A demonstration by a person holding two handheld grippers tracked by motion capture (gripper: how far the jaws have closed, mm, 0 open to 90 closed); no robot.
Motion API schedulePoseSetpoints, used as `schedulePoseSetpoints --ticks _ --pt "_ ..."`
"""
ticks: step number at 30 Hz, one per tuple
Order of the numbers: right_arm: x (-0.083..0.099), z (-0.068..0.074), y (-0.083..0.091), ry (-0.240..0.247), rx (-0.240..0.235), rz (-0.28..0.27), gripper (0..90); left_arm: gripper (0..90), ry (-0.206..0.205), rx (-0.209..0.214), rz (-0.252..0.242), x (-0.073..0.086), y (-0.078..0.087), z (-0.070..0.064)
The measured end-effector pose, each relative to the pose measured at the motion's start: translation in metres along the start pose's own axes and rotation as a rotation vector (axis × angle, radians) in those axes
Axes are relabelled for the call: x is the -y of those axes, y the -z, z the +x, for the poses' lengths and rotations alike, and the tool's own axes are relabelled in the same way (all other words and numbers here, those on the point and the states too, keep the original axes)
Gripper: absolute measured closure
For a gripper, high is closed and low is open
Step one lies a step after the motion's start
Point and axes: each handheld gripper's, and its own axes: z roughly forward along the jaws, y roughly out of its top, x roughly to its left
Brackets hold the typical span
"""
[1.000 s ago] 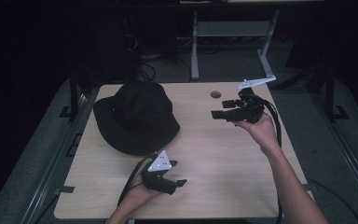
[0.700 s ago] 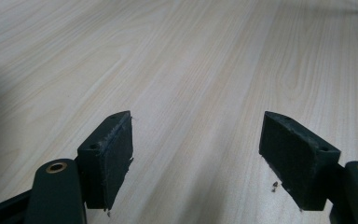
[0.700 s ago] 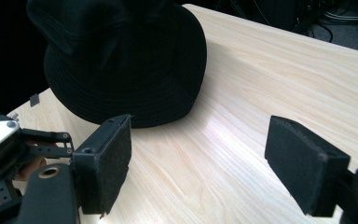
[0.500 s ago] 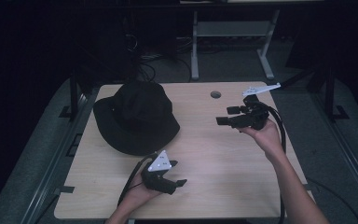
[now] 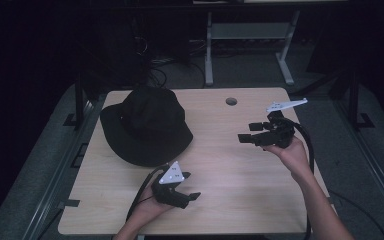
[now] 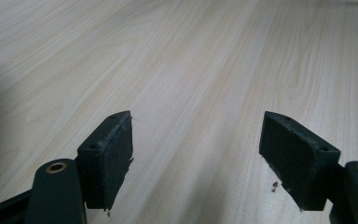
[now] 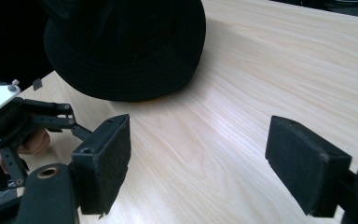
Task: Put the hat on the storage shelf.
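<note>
A black hat (image 5: 147,125) lies brim-down on the far left part of the table (image 5: 220,200), untouched, so the work looks to be at the approach step. The right gripper (image 5: 252,134) hovers above the table's right side, pointed toward the hat, jaws spread wide and empty; in its own view the hat (image 7: 126,46) sits ahead. The left gripper (image 5: 190,187) rests low near the front edge, just beside the brim, jaws likewise spread over bare wood. The hat seems soft woven cloth with a rounded crown and floppy stitched brim; the table is pale, smooth wood grain. Next, one gripper probably needs to close in and pinch the brim's edge.
</note>
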Motion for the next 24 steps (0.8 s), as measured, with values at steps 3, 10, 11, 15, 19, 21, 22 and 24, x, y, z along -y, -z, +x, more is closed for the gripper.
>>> schedulePoseSetpoints --ticks 3,10,11,15,19,21,22,24 --pt "0.007 -0.001 0.003 -0.002 0.003 0.003 21.6 25.3 -0.002 0.001 0.001 0.000 0.000 0.000" --pt "0.026 -0.005 0.009 -0.032 -0.009 0.000 21.6 25.4 0.000 0.000 0.001 0.000 0.000 0.000" --pt "0.029 -0.006 0.009 -0.034 -0.006 0.004 21.6 25.3 0.002 0.000 0.001 0.000 0.000 0.000" --pt "0.037 -0.008 0.011 -0.047 -0.007 0.014 21.3 25.4 0.003 -0.001 0.002 0.001 0.000 0.000" --pt "0.047 -0.010 0.012 -0.055 -0.006 0.014 21.4 25.3 0.003 -0.004 0.002 0.001 0.001 0.000" --pt "0.051 -0.011 0.012 -0.057 -0.005 0.017 21.4 25.3 0.005 -0.005 0.000 0.001 0.001 0.000" --pt "0.054 -0.012 0.013 -0.063 -0.002 0.018 21.4 25.3 0.004 -0.005 0.000 0.001 0.001 0.001" --pt "0.058 -0.013 0.014 -0.069 -0.003 0.013 21.4 25.3 0.005 -0.006 0.000 0.002 0.002 0.001"
